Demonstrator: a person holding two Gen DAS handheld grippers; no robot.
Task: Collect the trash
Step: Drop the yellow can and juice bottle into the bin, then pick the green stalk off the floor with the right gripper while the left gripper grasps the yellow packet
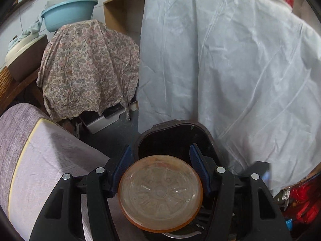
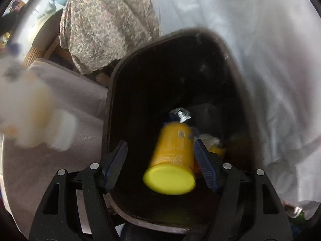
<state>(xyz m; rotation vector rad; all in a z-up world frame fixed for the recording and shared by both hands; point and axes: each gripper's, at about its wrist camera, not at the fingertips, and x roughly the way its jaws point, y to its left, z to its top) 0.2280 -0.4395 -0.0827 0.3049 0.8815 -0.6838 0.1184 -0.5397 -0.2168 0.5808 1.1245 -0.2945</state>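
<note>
Grips a clear orange-rimmed container (image 1: 160, 192) in the left gripper (image 1: 160, 147), with pads pressed on both sides of its rim, base toward the camera, just above the dark bin (image 1: 172, 123). Looks light, thin-walled and slick; probably flexes under squeeze, so best pinched across the stiffer rim as now.

Shows the right gripper (image 2: 160, 141) standing wide over the bin (image 2: 108, 110), a yellow capped bottle (image 2: 172, 152) between the pads, neck down. Leaves a clear gap at the left pad; cannot tell contact at the right pad. Seems loose rather than clamped. Reads as light, rigid and smooth; safest taken mid-body, not on the cap.

Holds crumpled white paper (image 2: 210, 140) in the bin bottom.
</note>
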